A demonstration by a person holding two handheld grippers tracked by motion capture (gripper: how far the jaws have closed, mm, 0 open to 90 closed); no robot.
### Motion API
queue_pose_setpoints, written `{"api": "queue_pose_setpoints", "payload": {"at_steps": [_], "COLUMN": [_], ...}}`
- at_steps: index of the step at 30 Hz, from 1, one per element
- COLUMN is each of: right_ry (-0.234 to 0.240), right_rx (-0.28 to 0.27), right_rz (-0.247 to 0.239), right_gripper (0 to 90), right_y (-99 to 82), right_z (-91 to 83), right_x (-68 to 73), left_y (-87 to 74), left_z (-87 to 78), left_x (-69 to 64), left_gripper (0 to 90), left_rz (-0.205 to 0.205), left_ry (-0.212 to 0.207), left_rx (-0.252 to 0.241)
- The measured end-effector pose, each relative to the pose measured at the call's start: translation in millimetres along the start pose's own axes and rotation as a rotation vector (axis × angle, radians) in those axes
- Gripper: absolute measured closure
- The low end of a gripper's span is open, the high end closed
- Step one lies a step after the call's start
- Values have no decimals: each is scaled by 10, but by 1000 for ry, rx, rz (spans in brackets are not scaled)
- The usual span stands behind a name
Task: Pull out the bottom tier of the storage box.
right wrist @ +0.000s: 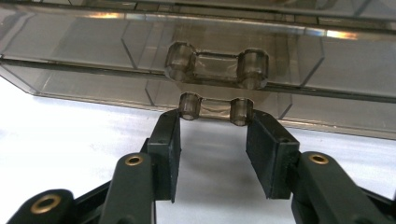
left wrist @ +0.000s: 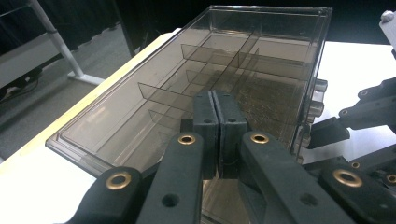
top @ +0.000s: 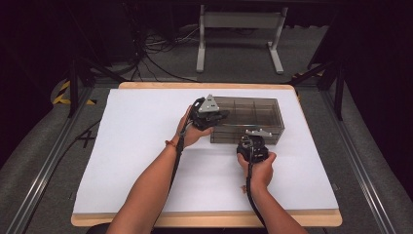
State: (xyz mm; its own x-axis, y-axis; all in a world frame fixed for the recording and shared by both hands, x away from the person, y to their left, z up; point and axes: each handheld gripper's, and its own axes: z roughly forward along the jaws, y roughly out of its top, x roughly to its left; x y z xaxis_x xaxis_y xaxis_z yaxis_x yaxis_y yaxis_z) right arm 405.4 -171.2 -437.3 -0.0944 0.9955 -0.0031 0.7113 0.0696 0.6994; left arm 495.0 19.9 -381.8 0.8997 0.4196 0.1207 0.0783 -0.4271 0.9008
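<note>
Left gripper pressed closed on the lid of the smoky divided box mid-worktop, right gripper parted around its front latch — off-centre, it could slip.

1 smoky plastic divider box, 2 claws: left, right

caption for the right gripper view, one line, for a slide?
Right gripper, jaws open, lined up on the lower latch lug at the front of a smoky transparent divider box on a white tabletop.
</note>
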Motion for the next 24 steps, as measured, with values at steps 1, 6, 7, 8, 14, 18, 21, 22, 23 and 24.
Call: {"api": "queue_pose_setpoints", "payload": {"at_steps": [1, 6, 7, 8, 14, 18, 21, 22, 23, 24], "right_ry": [0, 1, 1, 1, 8, 9, 12, 12, 12, 11], "right_rx": [3, -1, -1, -3, -1, 1, -1, -1, -2, -4], "right_rz": [0, -5, -6, -15, -10, -11, -12, -12, -14, -18], "right_gripper": [566, 565, 566, 565, 564, 564, 563, 563, 563, 563], "right_y": [-4, -21, -28, -35, -65, -94, -110, -110, -115, -119], "right_z": [2, 3, -3, -7, -36, -64, -77, -77, -78, -80], "right_x": [1, 0, 1, -1, 2, 9, 11, 11, 11, 10], "left_y": [0, 1, 2, 2, 2, 3, 6, 8, 7, 5], "left_z": [1, 0, 1, 1, 0, 0, 0, 0, 1, 0], "left_x": [0, -1, -2, -1, -3, -1, -5, -8, -7, -6], "left_gripper": [887, 887, 887, 886, 885, 885, 885, 885, 885, 886], "left_rz": [0, -3, -1, 0, -1, -2, -1, -1, -3, -3], "left_ry": [-1, 1, 1, 1, 2, 1, 5, 6, 6, 6], "left_rx": [0, 0, 1, 1, 1, 2, 4, 5, 5, 4]}}
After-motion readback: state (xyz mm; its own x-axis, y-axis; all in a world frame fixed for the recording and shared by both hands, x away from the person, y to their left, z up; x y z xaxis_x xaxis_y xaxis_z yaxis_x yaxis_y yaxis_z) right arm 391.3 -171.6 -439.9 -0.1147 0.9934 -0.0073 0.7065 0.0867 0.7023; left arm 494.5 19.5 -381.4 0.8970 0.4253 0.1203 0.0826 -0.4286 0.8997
